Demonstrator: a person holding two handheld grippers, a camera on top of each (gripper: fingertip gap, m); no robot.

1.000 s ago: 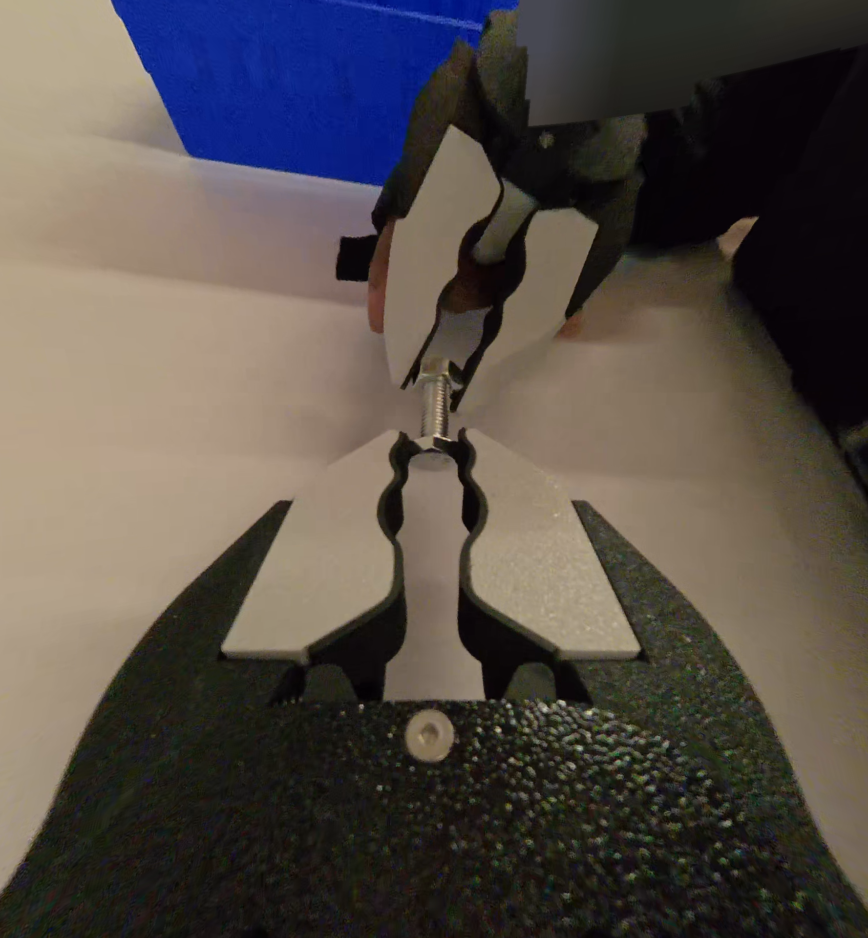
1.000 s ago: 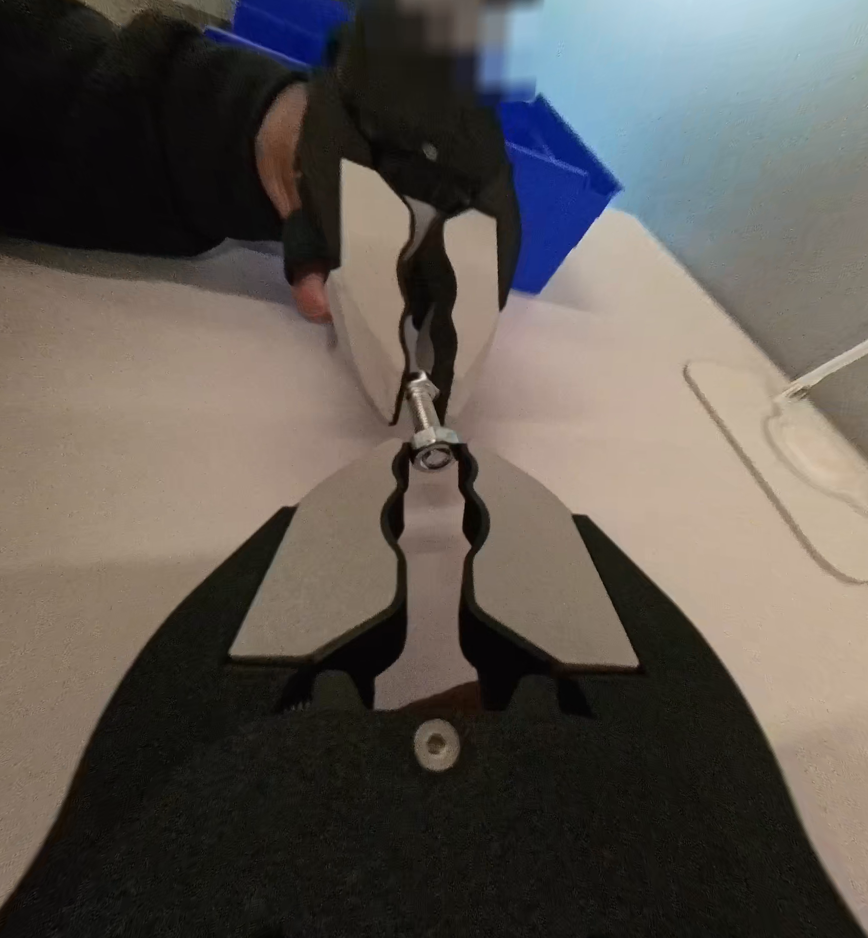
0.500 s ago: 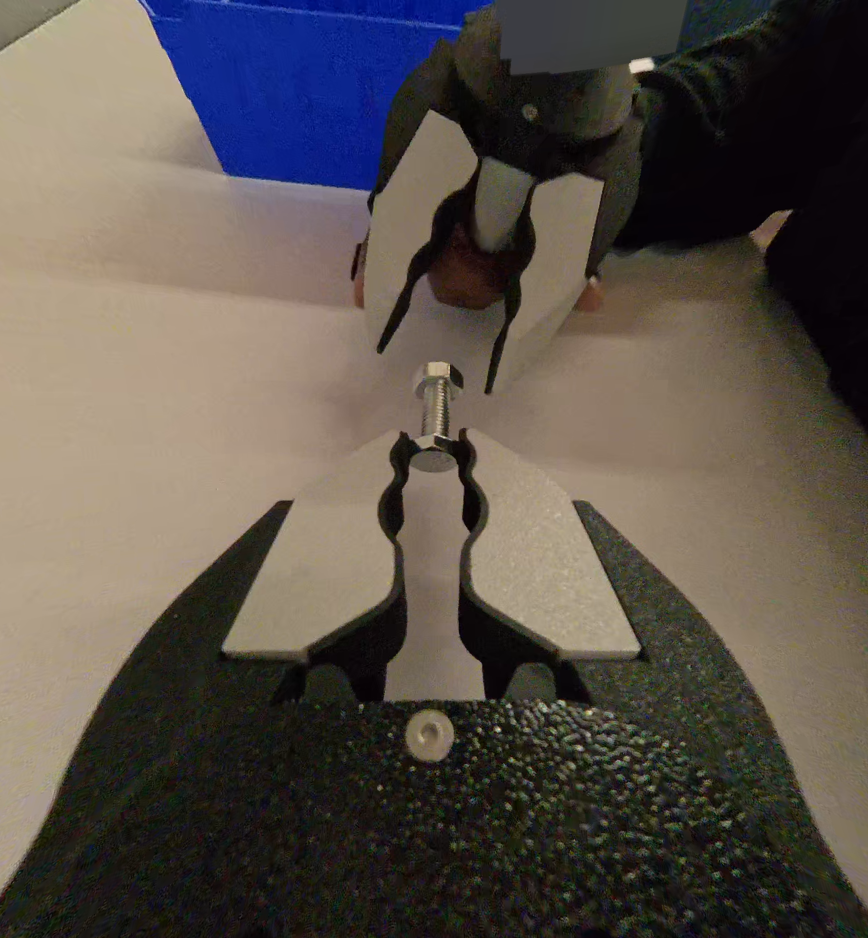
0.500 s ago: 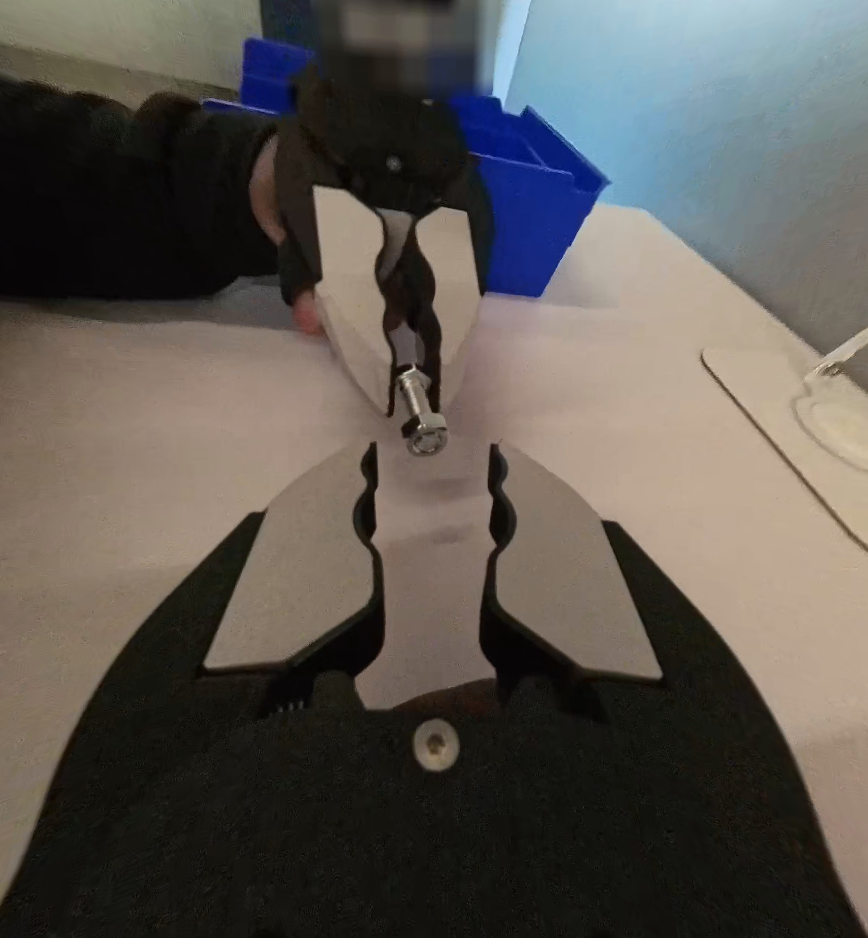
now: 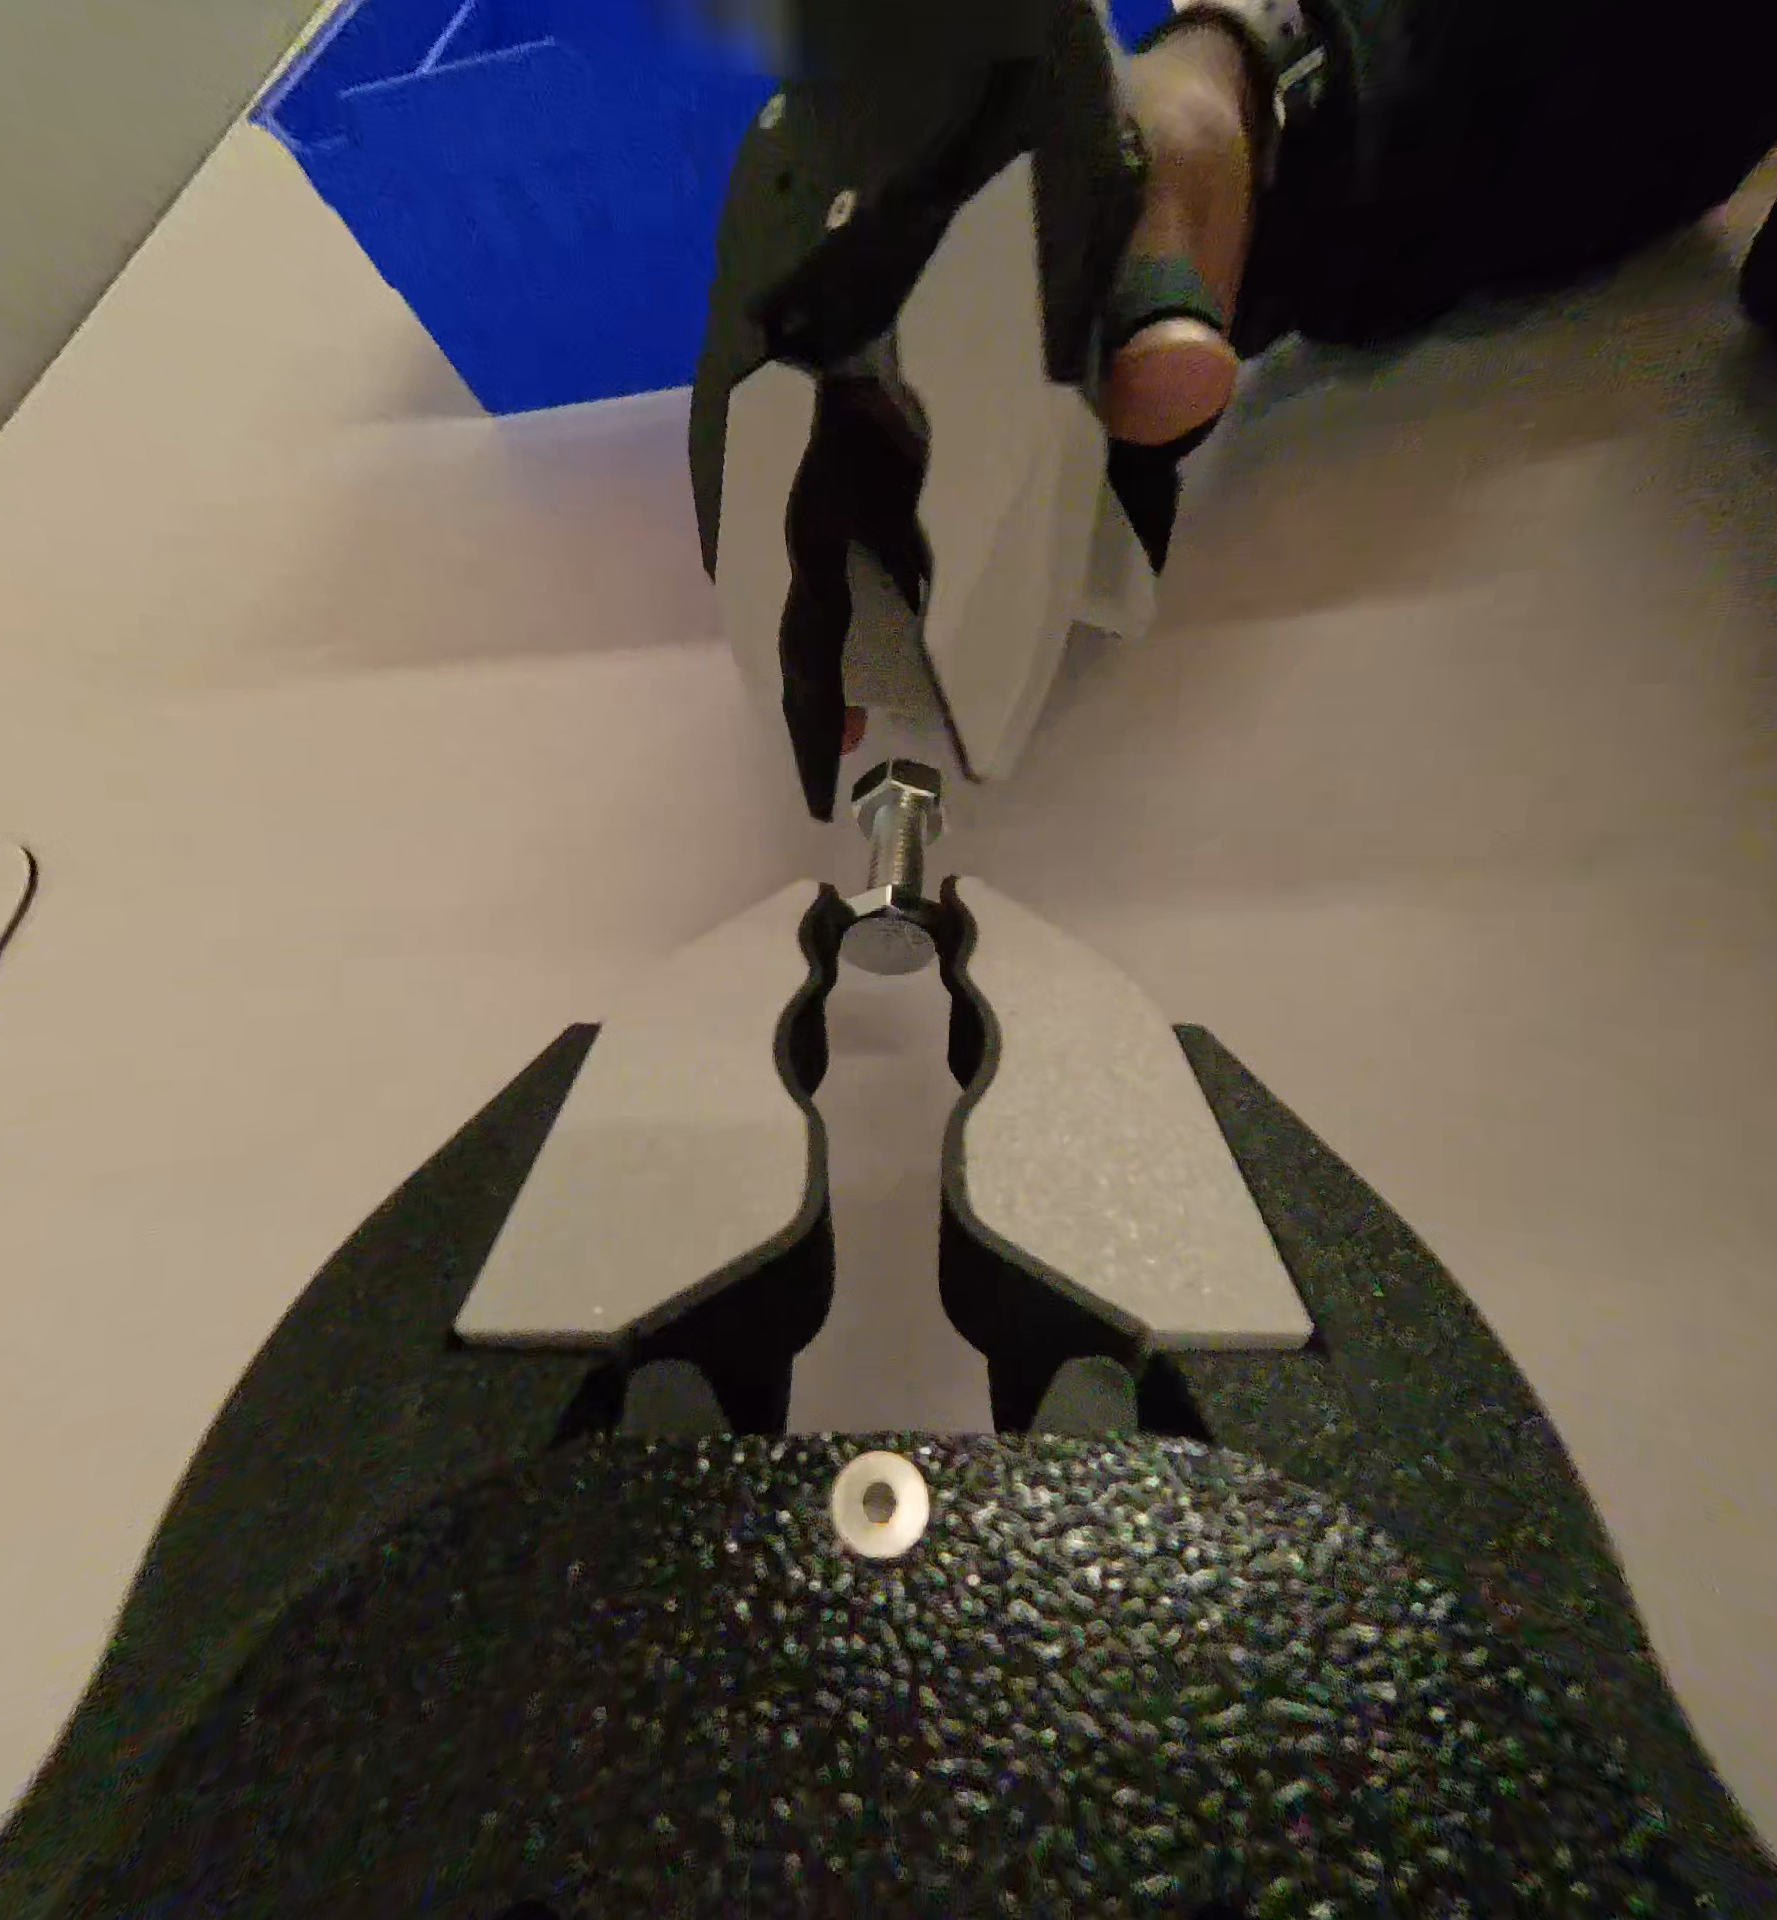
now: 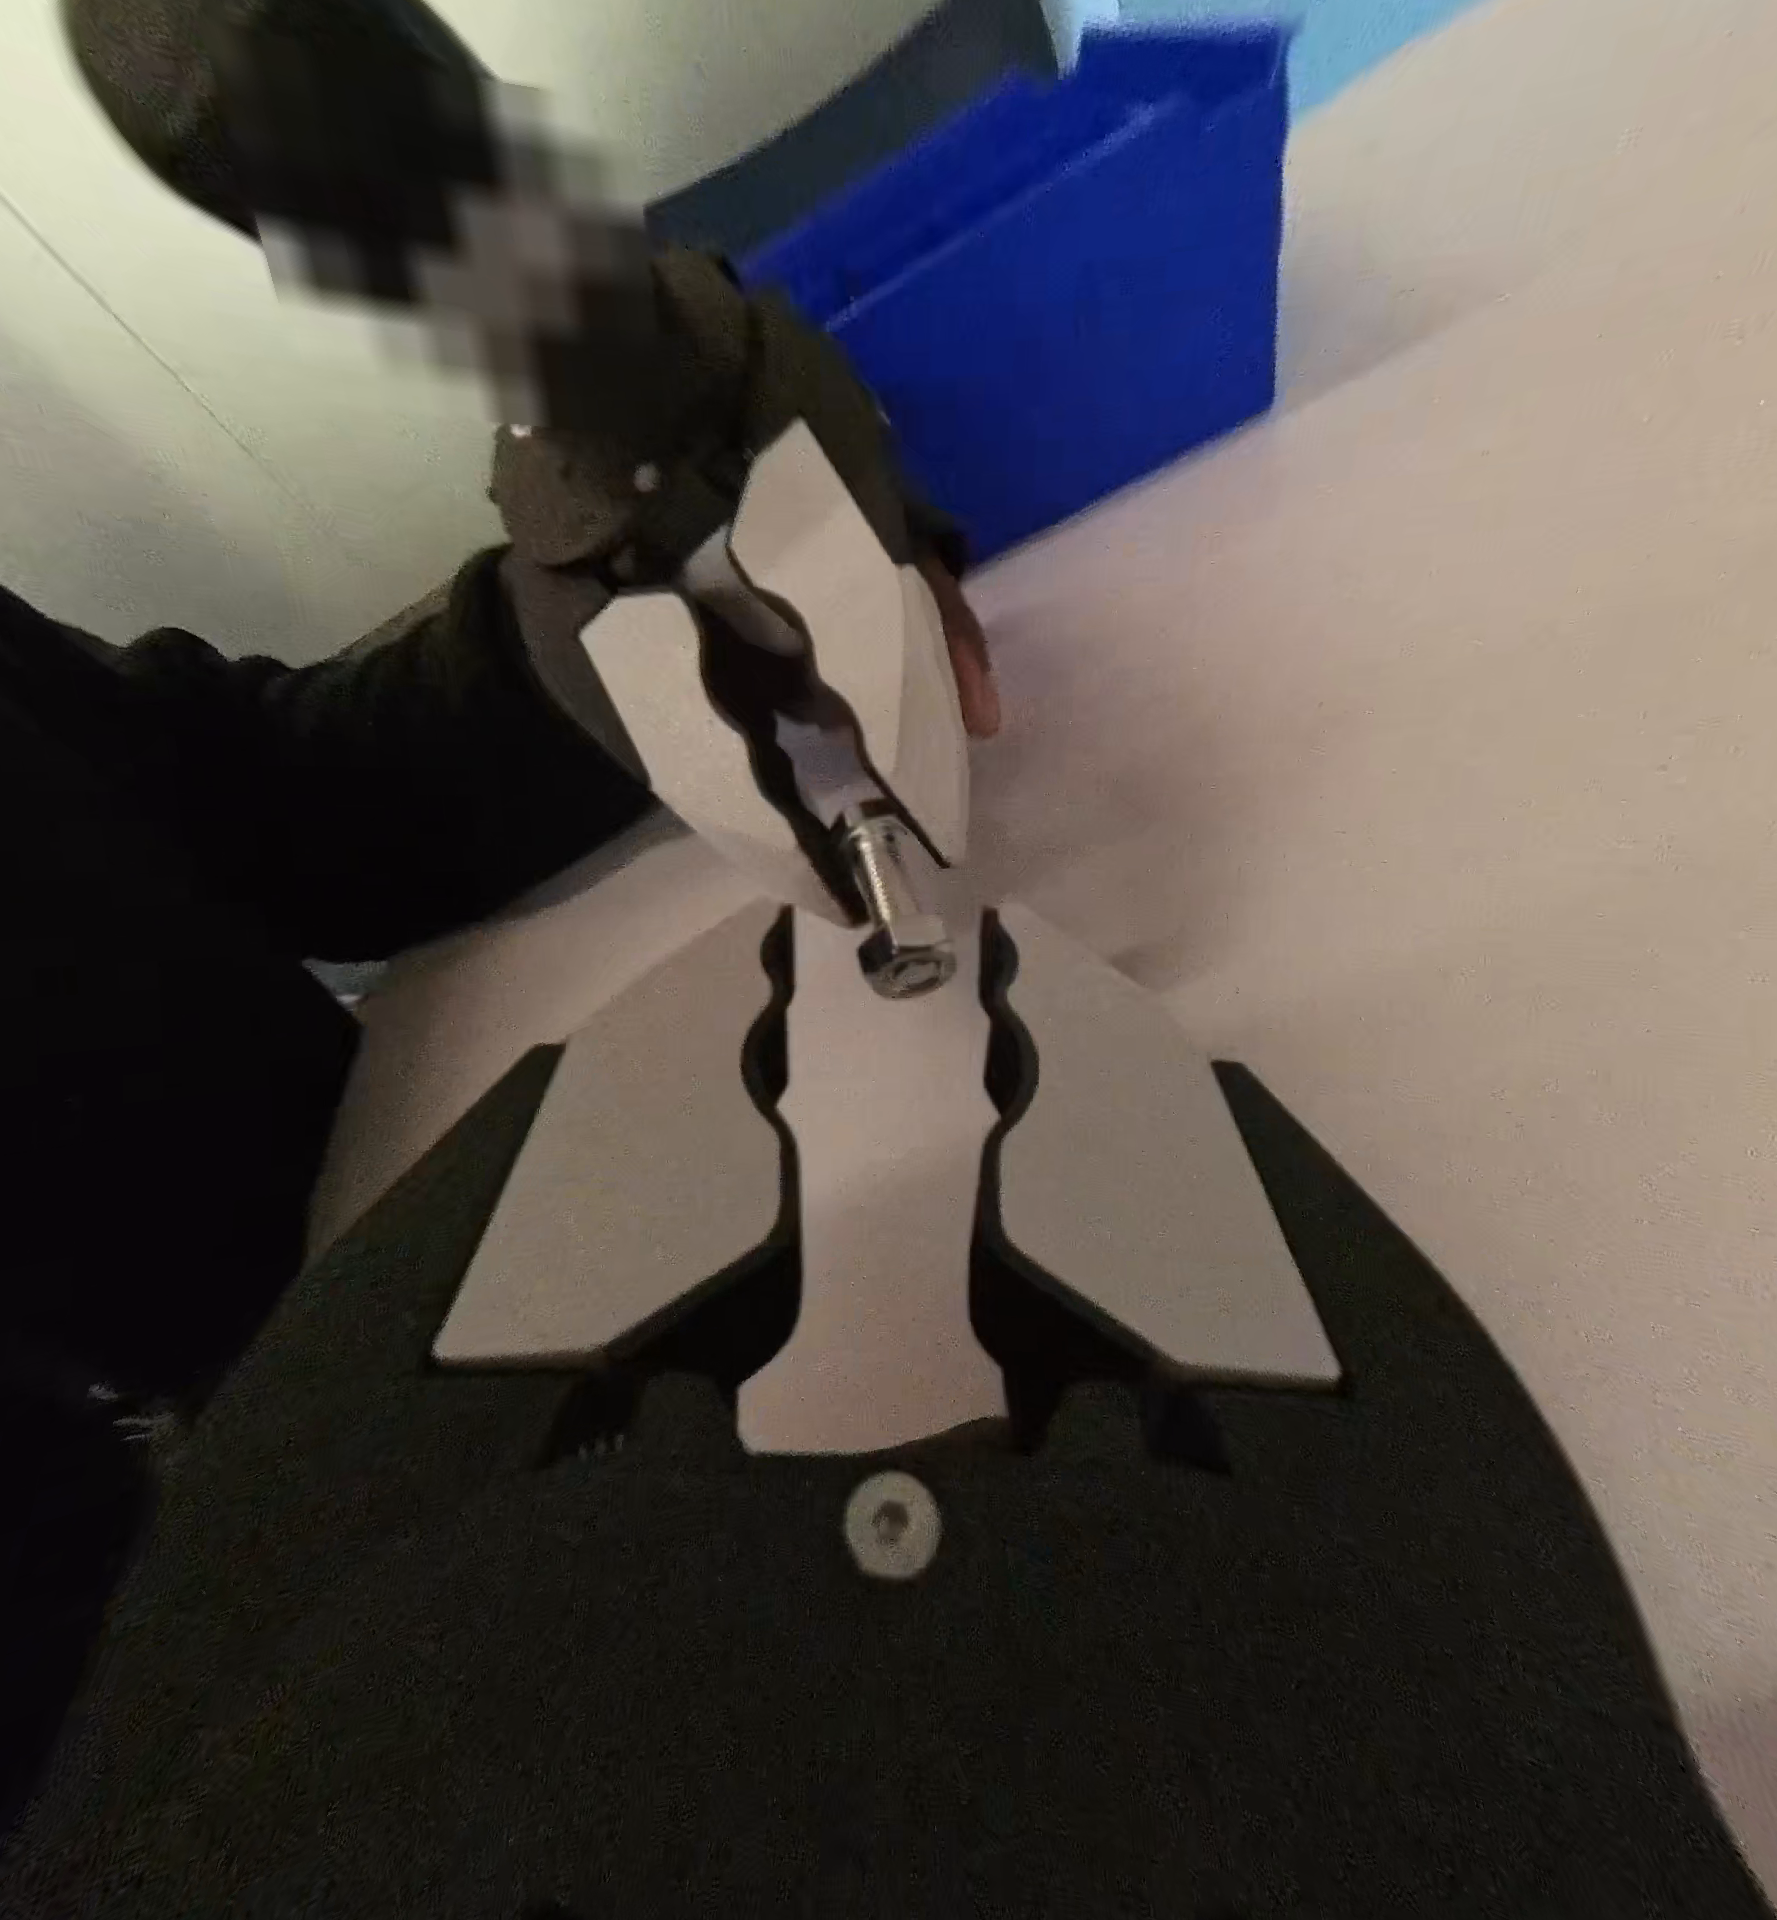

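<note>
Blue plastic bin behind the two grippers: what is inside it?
Nothing inside can be seen. The blue plastic bin shows only outer walls and a rim, blurred; the left gripper, shut on the silver bolt, covers part of it. In the left wrist view the bin shows one wall.

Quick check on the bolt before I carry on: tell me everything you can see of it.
The bolt is shiny silver metal: a hex head, a short threaded shank, and a hex nut threaded on near the far end. The left gripper clamps the head between its fingertips, holding the bolt above the pale table, shank pointing away from it. The right gripper stands open around the nut, with gaps on both sides, not pressing it.
</note>
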